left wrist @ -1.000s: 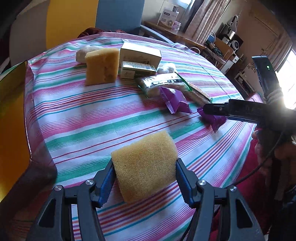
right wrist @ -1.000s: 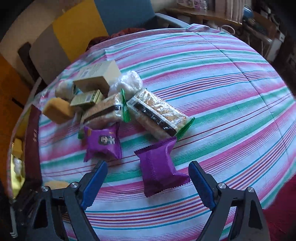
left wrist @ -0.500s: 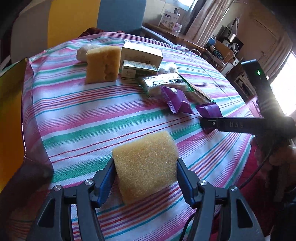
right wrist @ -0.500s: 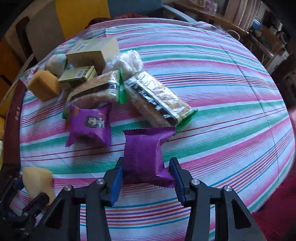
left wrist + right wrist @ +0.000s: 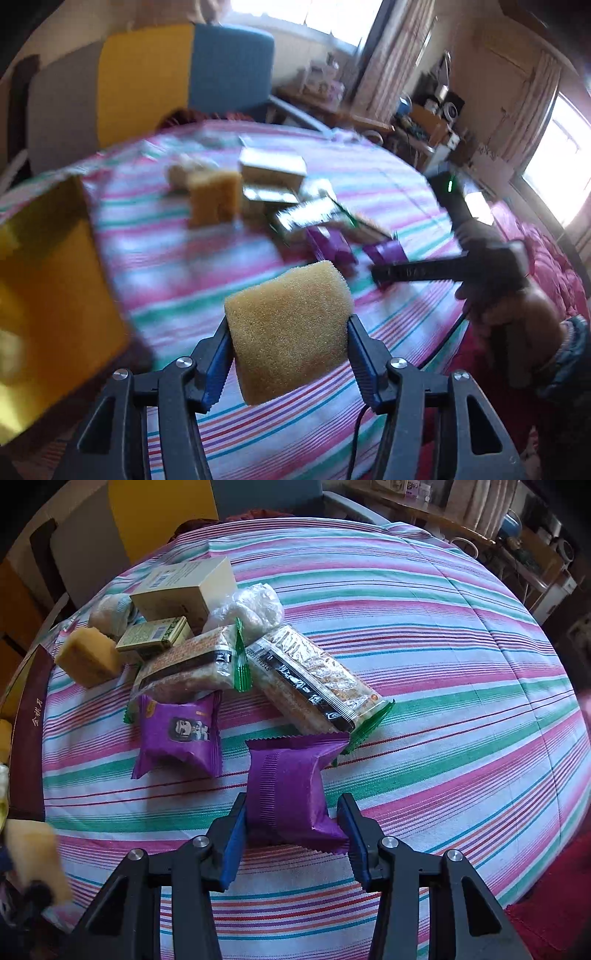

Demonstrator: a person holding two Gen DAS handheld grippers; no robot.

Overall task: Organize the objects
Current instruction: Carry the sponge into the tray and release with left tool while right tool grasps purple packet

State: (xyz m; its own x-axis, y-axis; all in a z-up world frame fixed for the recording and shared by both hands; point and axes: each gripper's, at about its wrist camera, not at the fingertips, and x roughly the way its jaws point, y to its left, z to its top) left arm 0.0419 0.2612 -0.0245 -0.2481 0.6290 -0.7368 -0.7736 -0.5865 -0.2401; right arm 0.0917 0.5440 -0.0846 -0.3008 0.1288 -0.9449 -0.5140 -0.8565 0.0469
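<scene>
My left gripper (image 5: 288, 343) is shut on a yellow sponge (image 5: 290, 328) and holds it up above the striped table (image 5: 406, 321); the sponge also shows at the left edge of the right wrist view (image 5: 31, 853). My right gripper (image 5: 291, 834) is shut on a purple snack packet (image 5: 286, 786), low over the cloth. In the left wrist view the right gripper (image 5: 417, 273) reaches in from the right over the purple packet (image 5: 386, 253). A second purple packet (image 5: 179, 734) lies to its left.
A pile sits at the table's far side: a second yellow sponge (image 5: 88, 657), two boxes (image 5: 184, 589), two long cracker packs (image 5: 310, 686) and a clear bag (image 5: 251, 605). A gold-lined box (image 5: 44, 295) with a maroon rim (image 5: 31, 731) stands at the left edge.
My left gripper has lifted the sponge up off the table and the view swings, blurred. My right gripper has closed on the purple packet, which it only framed a second ago.
</scene>
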